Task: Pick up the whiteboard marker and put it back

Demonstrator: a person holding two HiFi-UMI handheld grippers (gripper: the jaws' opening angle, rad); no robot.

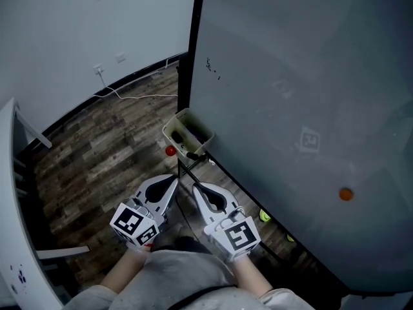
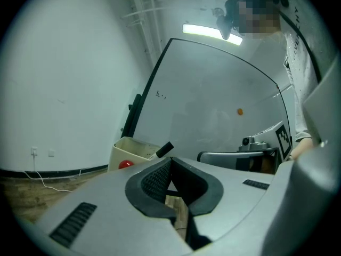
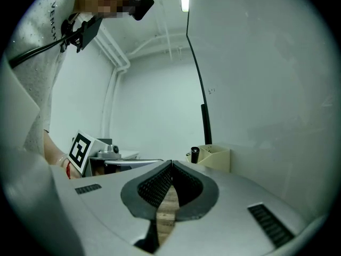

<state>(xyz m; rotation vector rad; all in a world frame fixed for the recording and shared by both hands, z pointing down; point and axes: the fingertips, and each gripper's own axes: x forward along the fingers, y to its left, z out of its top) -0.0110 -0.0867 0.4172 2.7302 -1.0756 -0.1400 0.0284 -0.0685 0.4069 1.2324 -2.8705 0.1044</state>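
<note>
Left claw (image 1: 172, 179) and right claw (image 1: 195, 188) clenched, empty, near holder (image 1: 170, 128); marker (image 2: 164, 149) inside holder, task looks finished.

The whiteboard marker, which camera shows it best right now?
The left gripper view: the marker leans out of the beige holder, black cap in clear side profile. The right gripper view shows only its dark end above the holder rim; the head view shows it small, from above.

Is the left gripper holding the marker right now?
No, the left gripper has its jaws together with nothing between them, and the marker sticks out of the box ahead.
</note>
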